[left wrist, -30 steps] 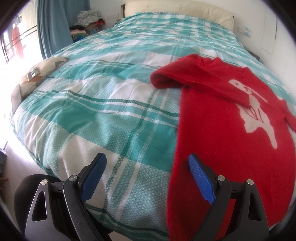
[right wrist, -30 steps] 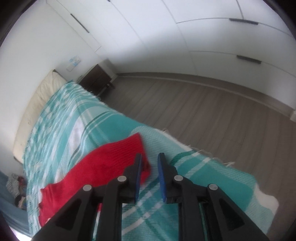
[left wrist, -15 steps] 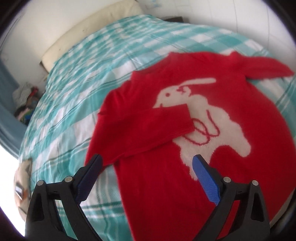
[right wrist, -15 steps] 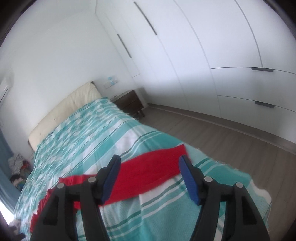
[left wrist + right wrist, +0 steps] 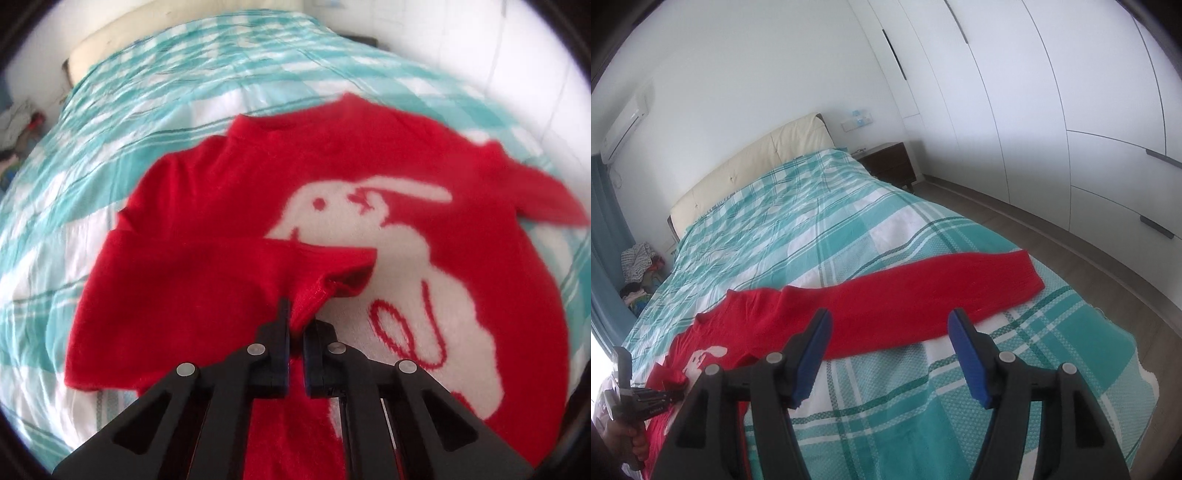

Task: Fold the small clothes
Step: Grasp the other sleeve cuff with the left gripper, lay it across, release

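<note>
On near end of the bed [image 5: 871,229], red sweater [image 5: 229,192] lies flat; left gripper [image 5: 294,332] pinches cuff of left sleeve [image 5: 207,280], already folded across chest. Right sleeve [image 5: 923,299] lies outstretched, right gripper [image 5: 888,350] wide, empty. Body folds remain.

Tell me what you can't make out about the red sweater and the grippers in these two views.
- Red sweater hem: cut off by the left wrist view's bottom edge and hidden behind the left gripper.
- Blanket pattern: motion-blurred in the left wrist view.
- Sweater body: mostly hidden behind the right gripper in the right wrist view; only the outstretched sleeve shows fully.
</note>
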Tool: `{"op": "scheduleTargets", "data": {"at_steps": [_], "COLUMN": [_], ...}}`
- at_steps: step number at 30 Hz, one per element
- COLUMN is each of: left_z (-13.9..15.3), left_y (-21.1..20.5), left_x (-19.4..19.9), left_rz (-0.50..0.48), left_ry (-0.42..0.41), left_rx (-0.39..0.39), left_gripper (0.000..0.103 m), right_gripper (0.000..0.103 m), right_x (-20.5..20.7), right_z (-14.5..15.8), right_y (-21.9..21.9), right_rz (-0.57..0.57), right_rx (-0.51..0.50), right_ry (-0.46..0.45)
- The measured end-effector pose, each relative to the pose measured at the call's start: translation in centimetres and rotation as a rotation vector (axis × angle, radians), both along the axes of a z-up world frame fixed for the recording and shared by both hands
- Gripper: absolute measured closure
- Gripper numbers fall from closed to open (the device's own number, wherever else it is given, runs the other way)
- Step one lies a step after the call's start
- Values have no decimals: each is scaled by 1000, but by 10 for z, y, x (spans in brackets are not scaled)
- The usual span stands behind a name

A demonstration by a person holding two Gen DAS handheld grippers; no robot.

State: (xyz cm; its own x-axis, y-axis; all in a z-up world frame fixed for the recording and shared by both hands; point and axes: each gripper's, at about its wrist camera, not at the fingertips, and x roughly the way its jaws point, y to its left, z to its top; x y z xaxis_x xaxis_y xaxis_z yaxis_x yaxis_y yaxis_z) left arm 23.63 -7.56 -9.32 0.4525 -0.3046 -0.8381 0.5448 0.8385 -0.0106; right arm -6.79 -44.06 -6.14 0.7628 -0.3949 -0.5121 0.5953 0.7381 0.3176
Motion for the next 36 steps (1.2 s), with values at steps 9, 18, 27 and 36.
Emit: {"op": "scheduleTargets", "data": {"at_steps": [9, 18, 27, 36], "left_z": [72, -2, -30, -14], "left_y": [232, 364, 381, 375], "left_x": [39, 41, 44, 28], "left_rz": [693, 1063, 1092, 1068], "left_ry": [-126, 17, 99, 65], "left_rx": [-134, -61, -11, 7], "left_gripper": [100, 101, 101, 47], "right_gripper": [38, 38, 38, 36], "right_x": [11, 21, 29, 23], "right_z": [-1, -8, -10, -11], "right_y": [6, 13, 23, 17], "right_rz": [23, 48, 73, 57], "right_rx": [-24, -37, -72, -32], "right_ry": [27, 72, 106, 74]}}
